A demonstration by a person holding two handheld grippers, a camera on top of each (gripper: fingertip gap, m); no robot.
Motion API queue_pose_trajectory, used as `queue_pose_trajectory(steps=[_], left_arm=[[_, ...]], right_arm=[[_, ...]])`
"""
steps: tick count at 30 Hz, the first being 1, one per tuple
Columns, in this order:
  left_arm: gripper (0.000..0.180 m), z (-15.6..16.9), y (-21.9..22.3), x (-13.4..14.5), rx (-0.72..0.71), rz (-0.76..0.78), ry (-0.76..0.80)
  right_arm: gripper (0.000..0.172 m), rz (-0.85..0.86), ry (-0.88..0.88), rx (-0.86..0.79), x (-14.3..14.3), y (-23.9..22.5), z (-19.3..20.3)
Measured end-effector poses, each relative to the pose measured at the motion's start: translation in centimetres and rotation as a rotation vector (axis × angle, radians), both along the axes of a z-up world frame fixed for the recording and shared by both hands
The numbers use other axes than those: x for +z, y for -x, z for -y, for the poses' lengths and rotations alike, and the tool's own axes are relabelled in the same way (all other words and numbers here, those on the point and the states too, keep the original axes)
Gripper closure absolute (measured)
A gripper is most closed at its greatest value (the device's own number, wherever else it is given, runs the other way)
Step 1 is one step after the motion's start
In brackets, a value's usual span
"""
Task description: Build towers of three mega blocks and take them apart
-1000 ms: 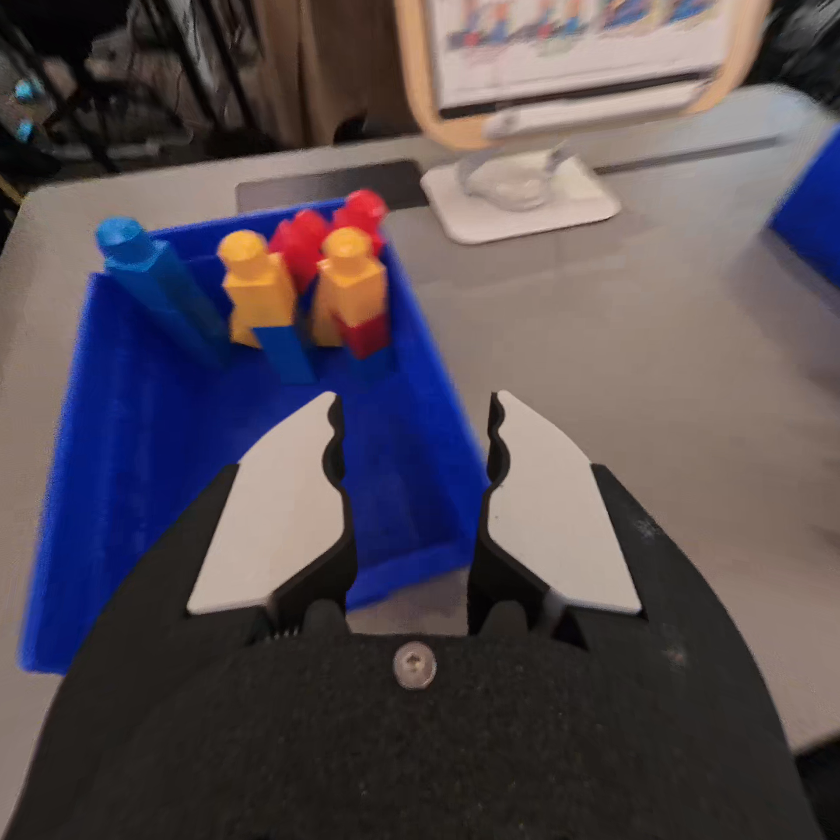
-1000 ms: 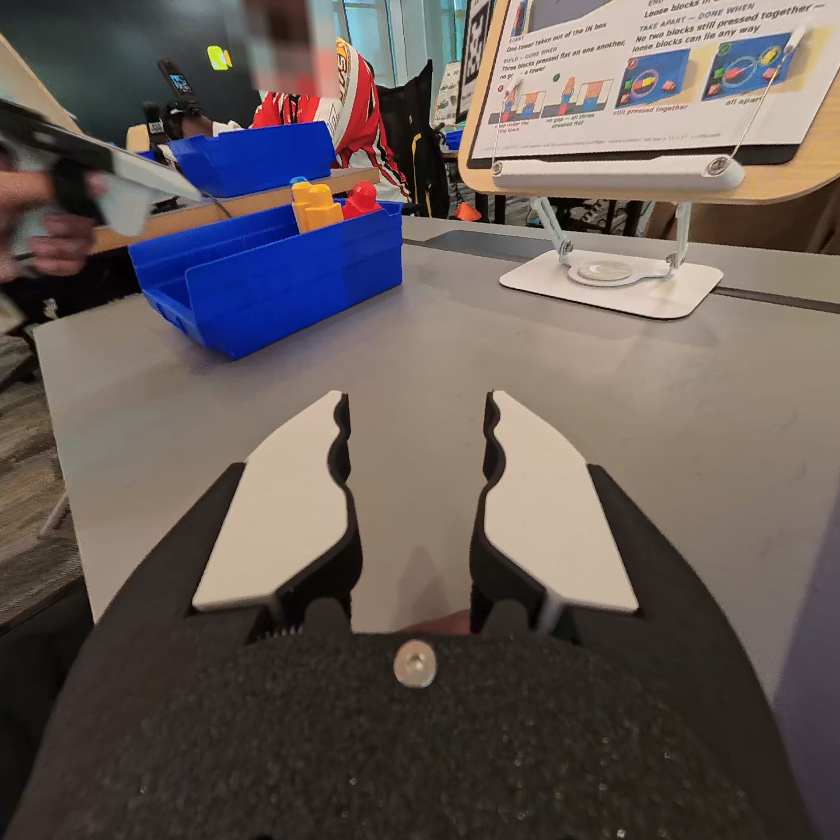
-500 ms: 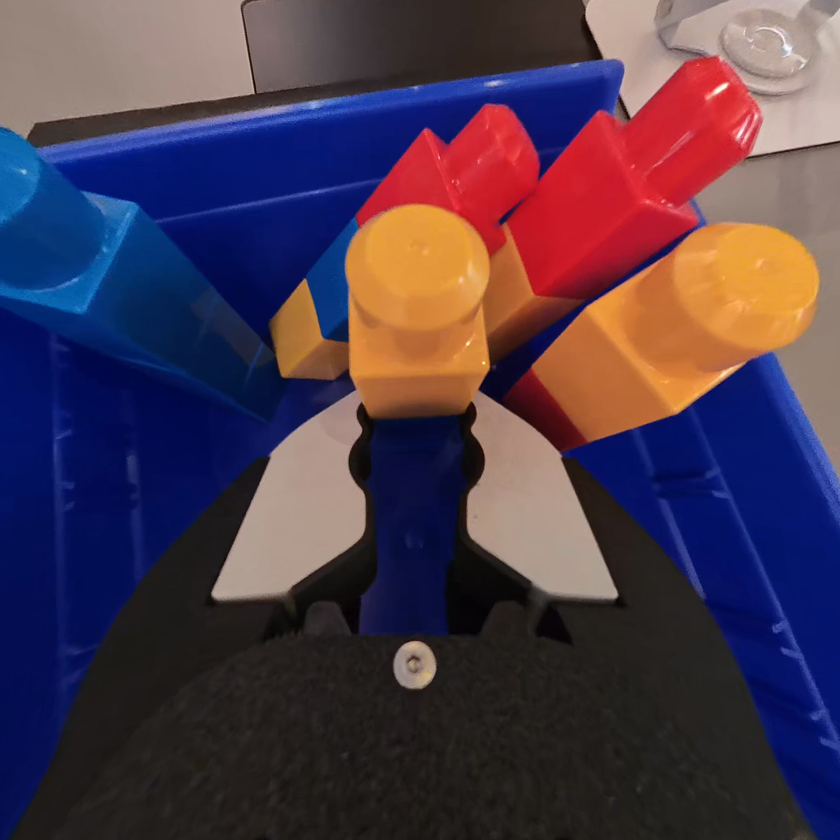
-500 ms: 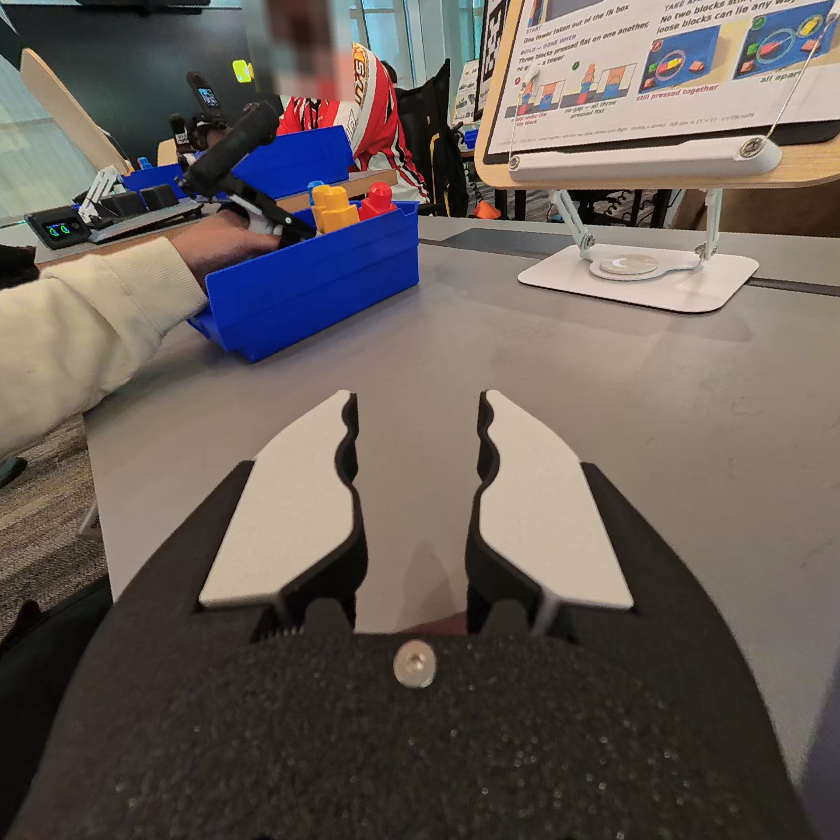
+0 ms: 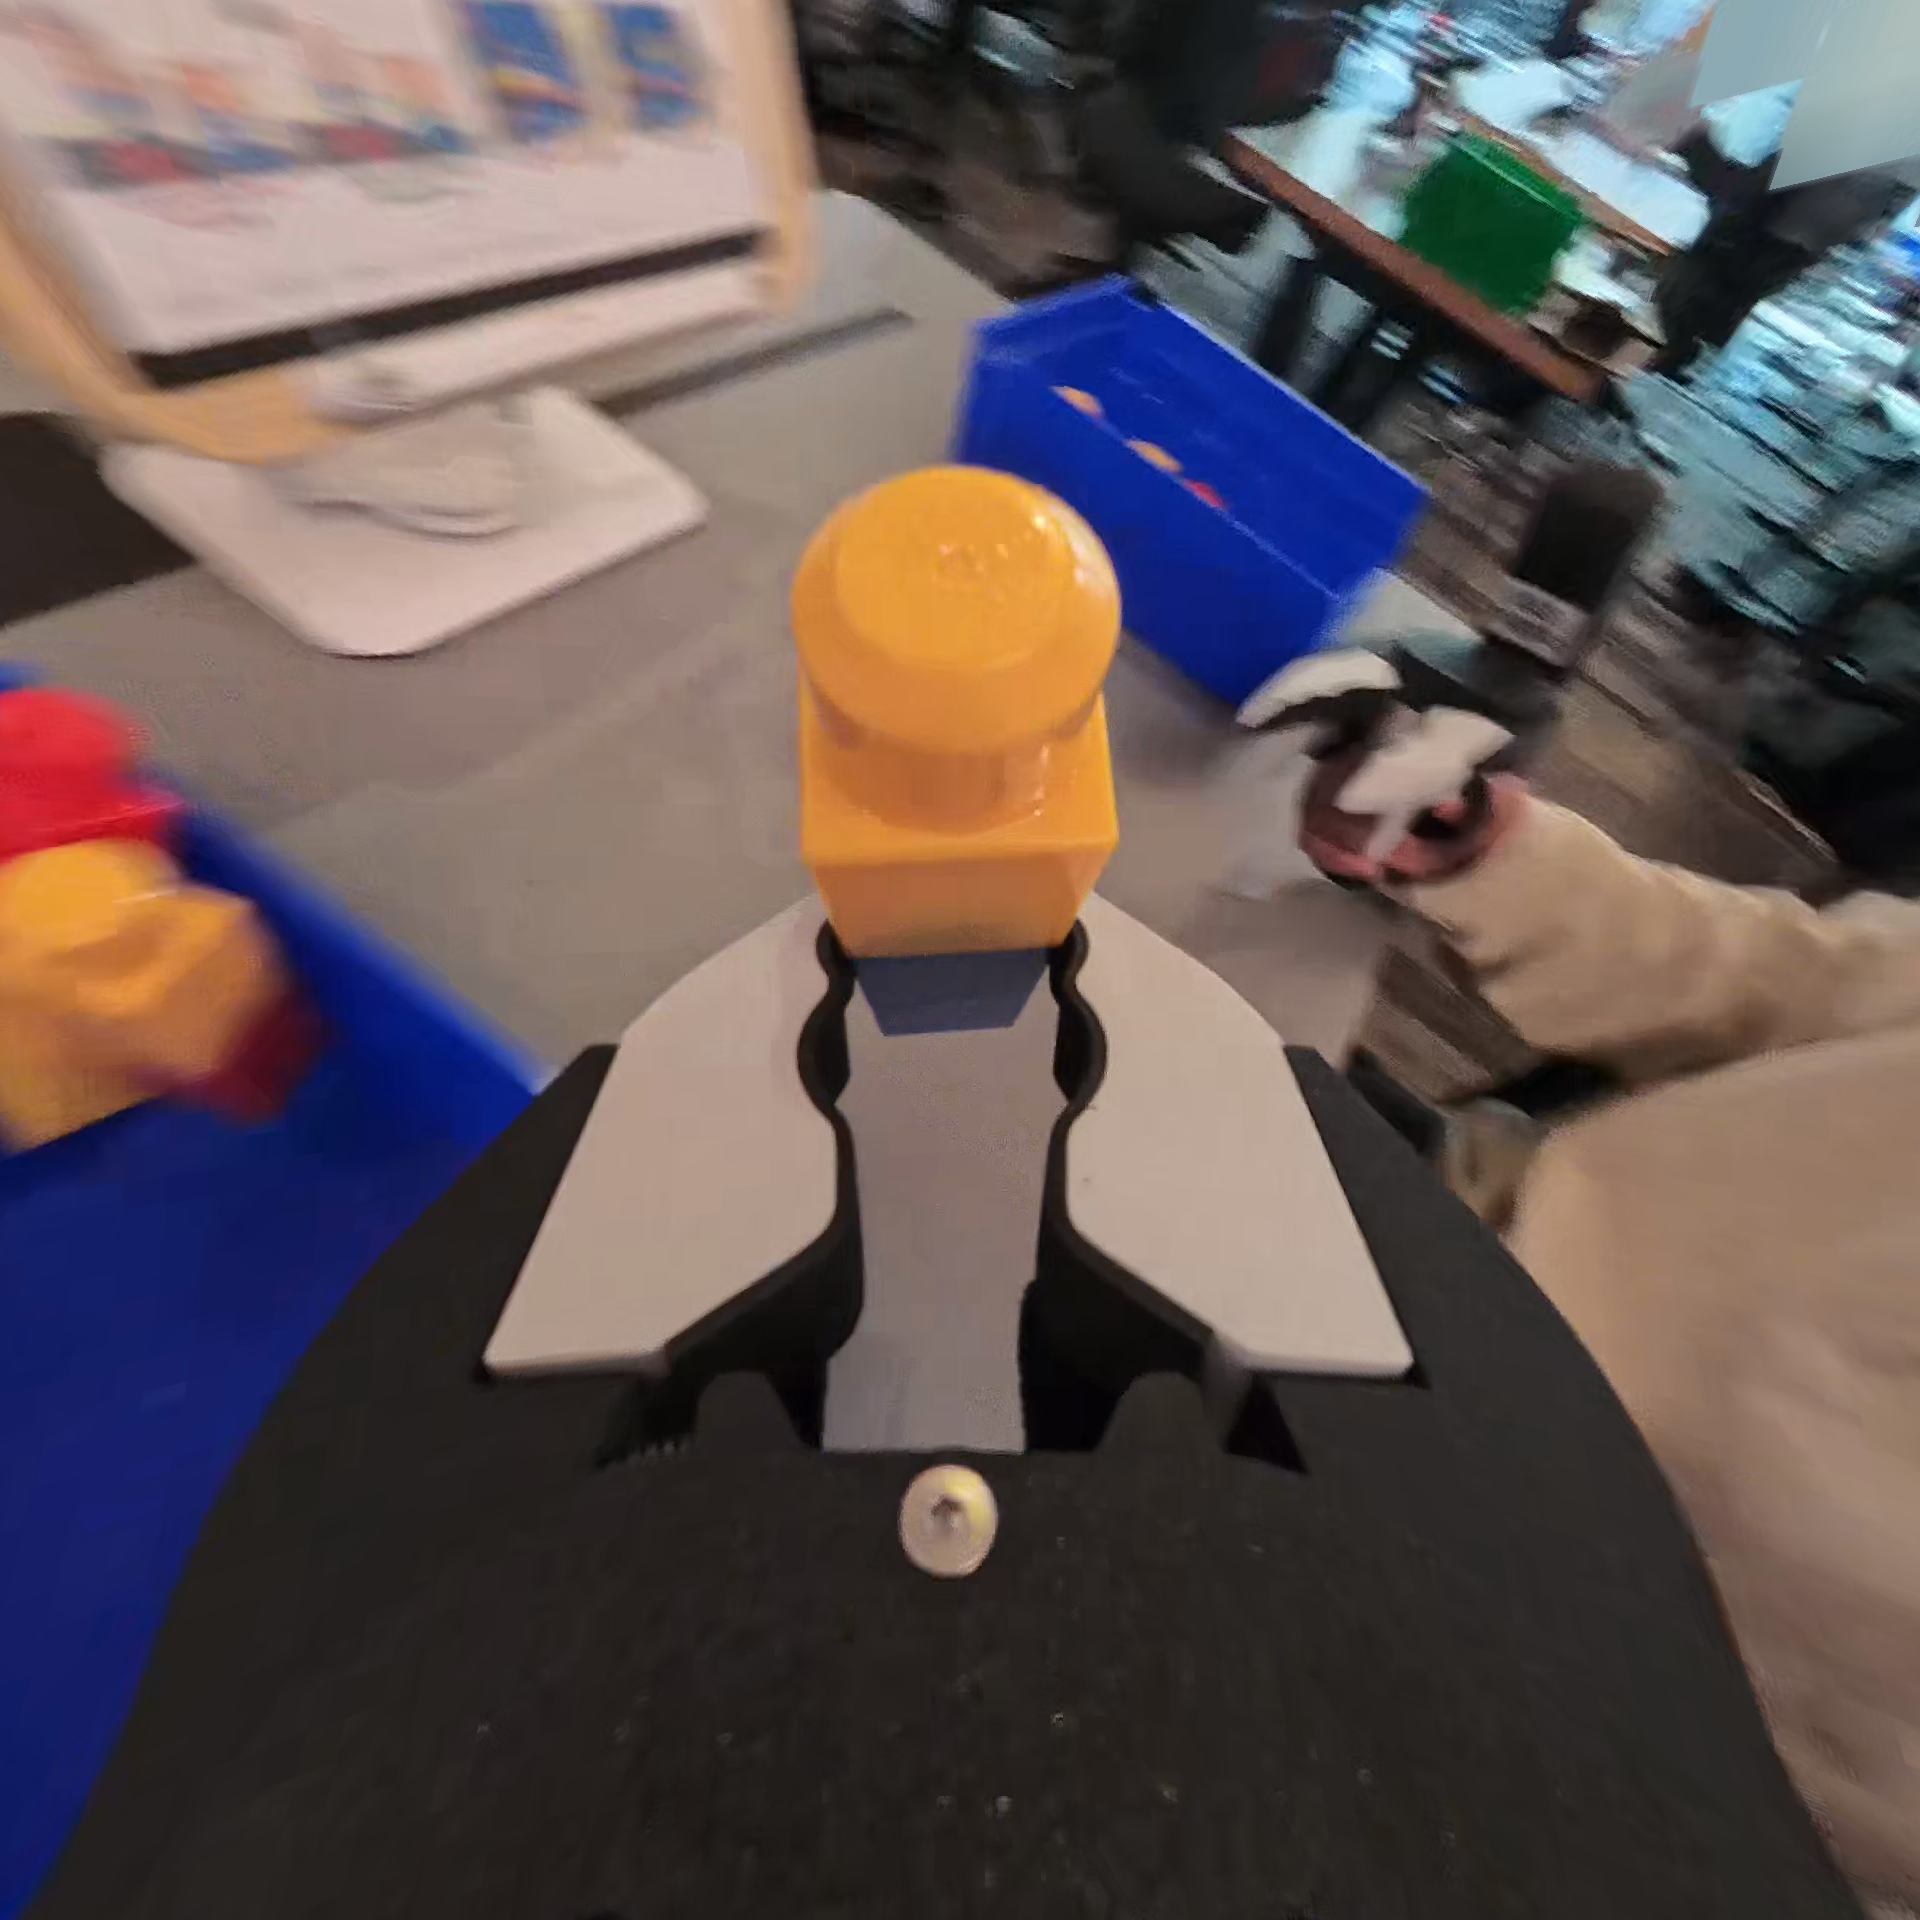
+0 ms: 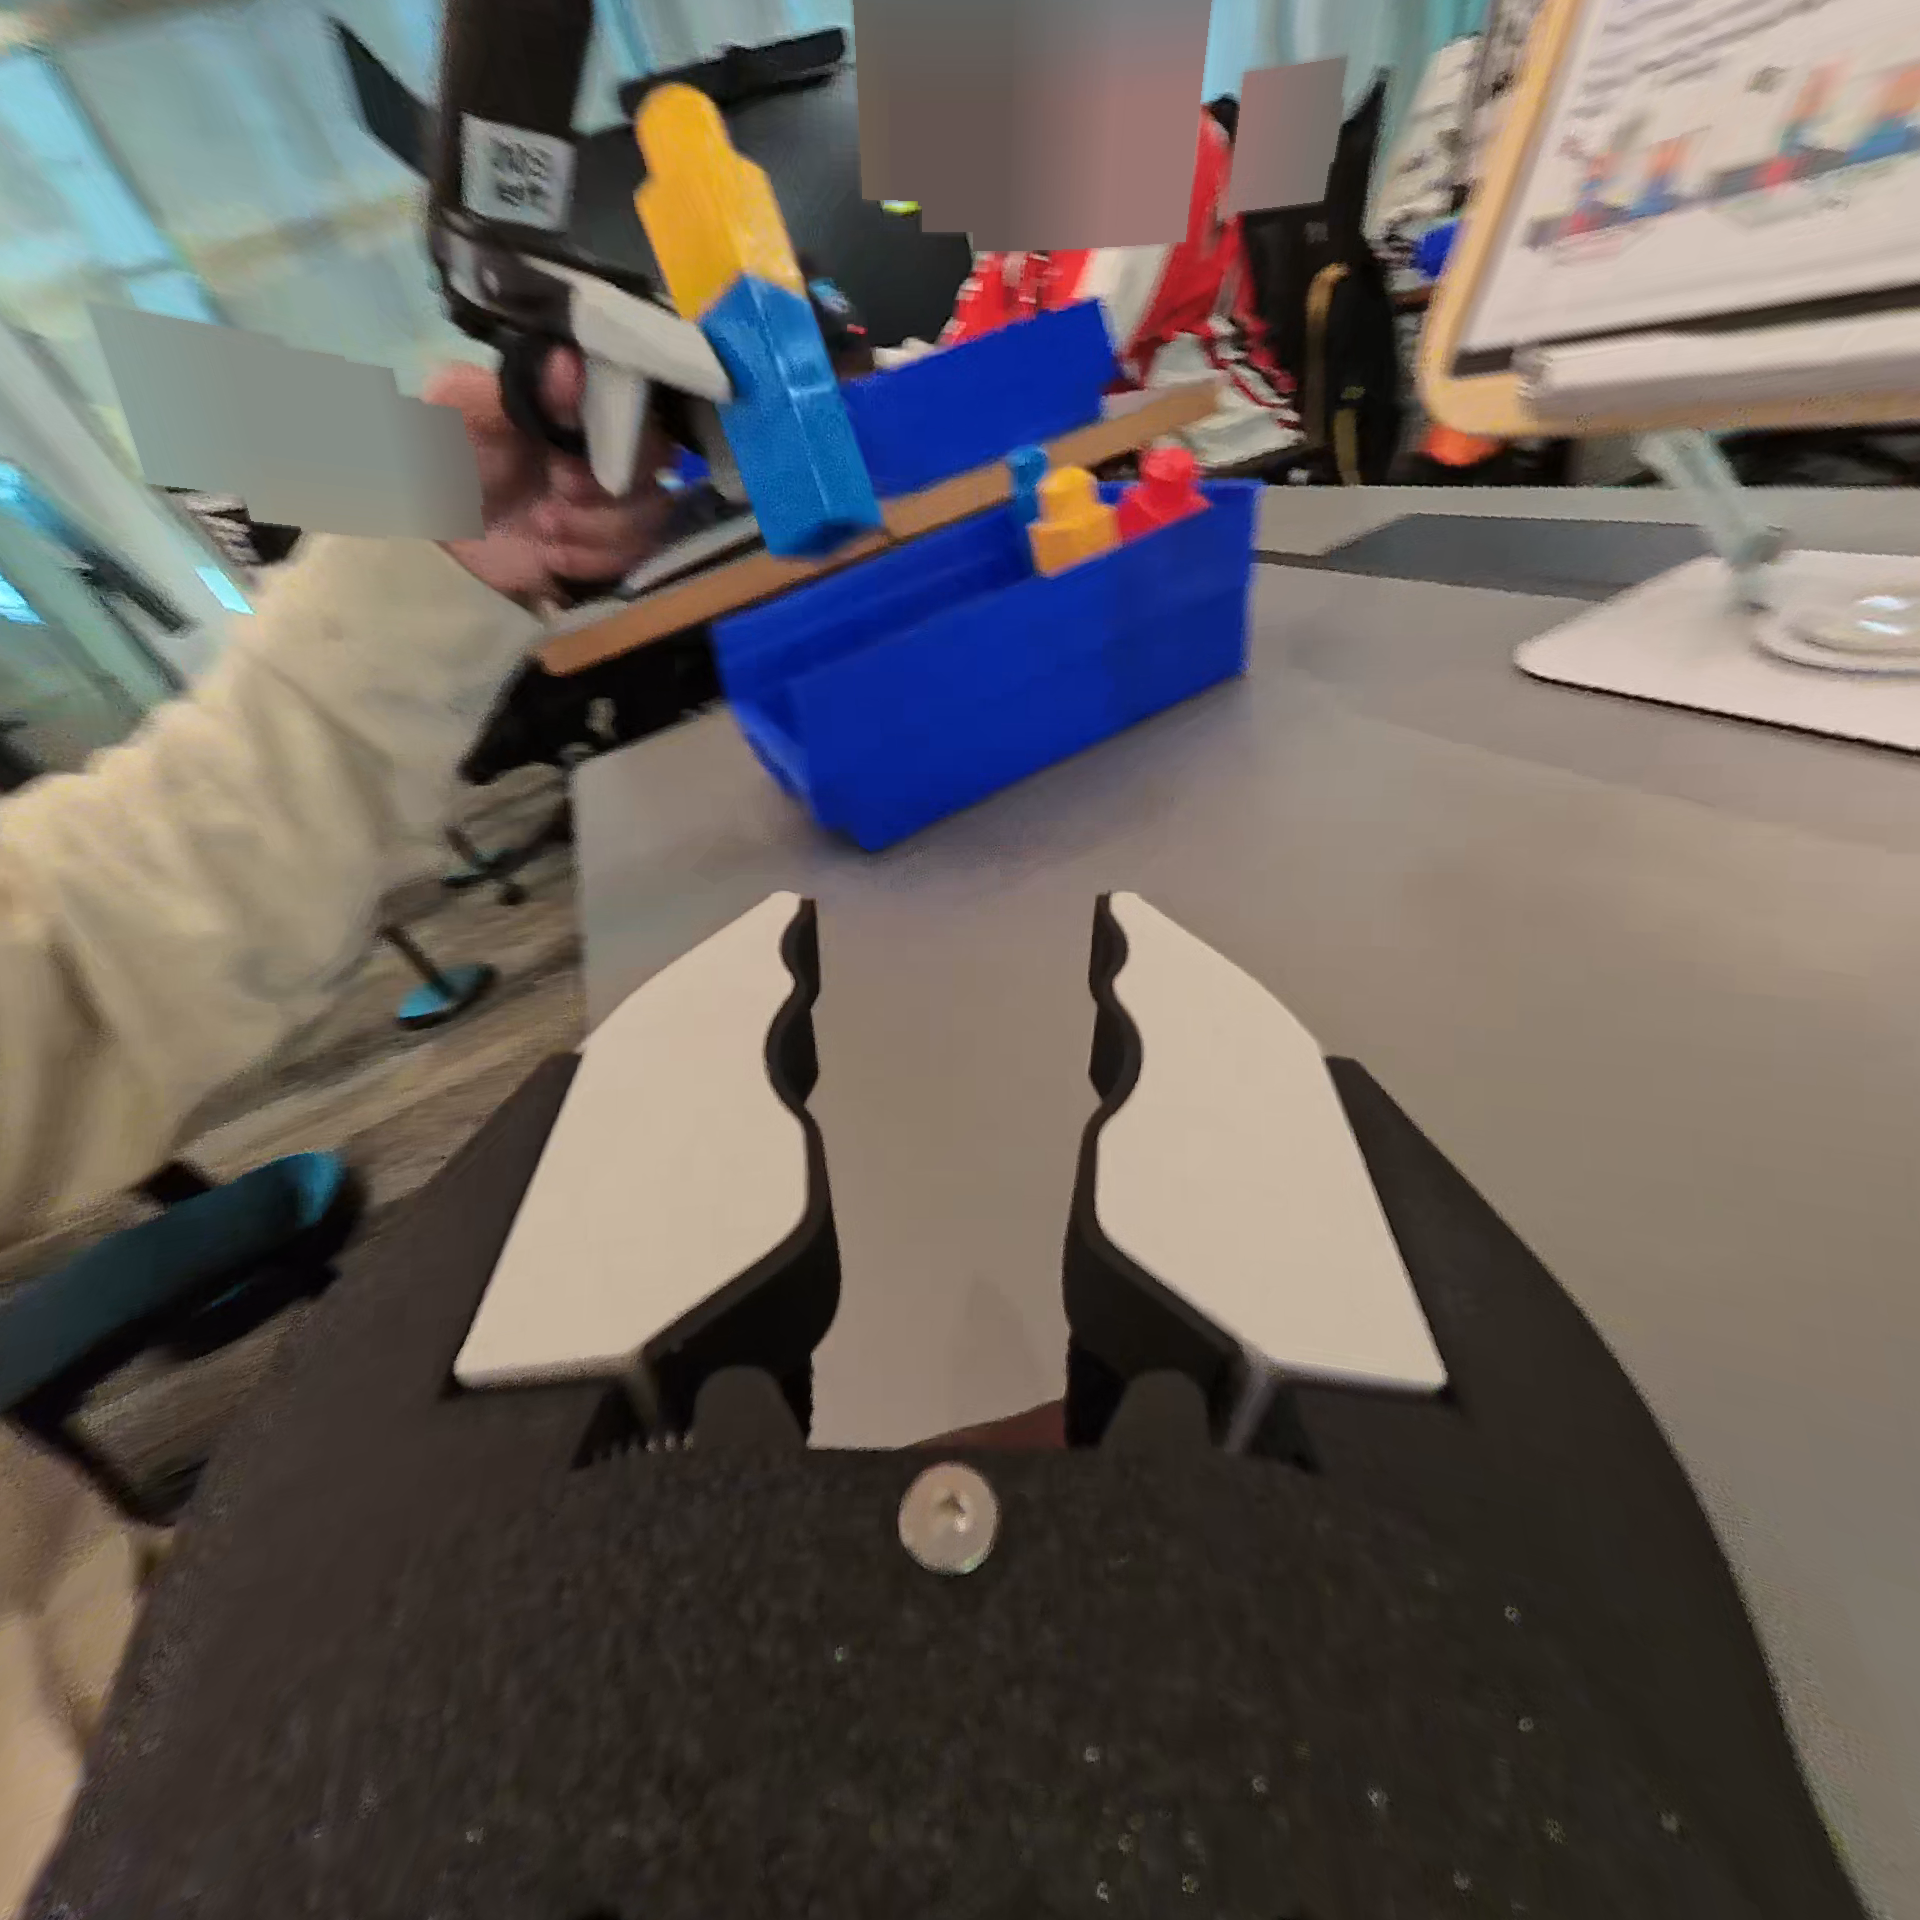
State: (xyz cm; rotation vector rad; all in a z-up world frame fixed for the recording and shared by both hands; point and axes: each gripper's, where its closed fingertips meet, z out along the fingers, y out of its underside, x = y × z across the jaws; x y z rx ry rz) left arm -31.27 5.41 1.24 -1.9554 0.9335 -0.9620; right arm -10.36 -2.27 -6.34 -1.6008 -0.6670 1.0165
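Grey table [image 6: 1455, 935] in front, with a white stand [image 6: 1714, 665] propping a wood-rimmed board [image 6: 1475, 260] at the far edge. Beyond, wooden benches [image 5: 1455, 281] crowded with blurred clutter, a green bin [image 5: 1486, 223] on one, dark chairs and a teal chair foot [image 6: 442, 1000] on greyish floor [image 6: 343, 1049]. Pale daylight from big windows [image 6: 156, 156] at the left of the right wrist view.
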Motion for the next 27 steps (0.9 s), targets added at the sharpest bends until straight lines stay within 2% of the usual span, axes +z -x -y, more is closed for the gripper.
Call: queue_pose_trajectory(steps=[3,6,10,15,17,18,27], left_arm=[[0.144,5.8,-5.8,-1.5,-0.231,-0.046,0.048],[0.144,10.0,-10.7,-3.9,-0.392,-0.092,0.090],[0.144,13.3,-14.8,-6.8,-0.515,-0.173,0.097],[0.144,14.7,-17.4,-8.2,-0.578,-0.205,0.112],[0.144,15.0,-17.9,-8.7,-0.593,-0.212,0.124],[0.144,15.0,-18.0,-9.0,-0.598,-0.218,0.129],[0.144,14.9,-19.4,-10.0,-0.599,-0.180,0.120]], right_arm=[[0.115,-0.033,-0.004,0.124,3.3,1.3,1.6],[0.112,-0.055,-0.023,0.227,5.5,2.4,3.5],[0.111,-0.029,-0.036,0.228,5.0,3.4,4.0],[0.105,-0.043,0.050,0.301,3.3,4.2,4.5],[0.128,-0.073,0.060,0.344,3.1,4.2,4.8],[0.135,-0.085,0.068,0.375,3.0,4.2,5.0],[0.136,-0.157,0.074,0.417,2.6,3.6,4.7]])
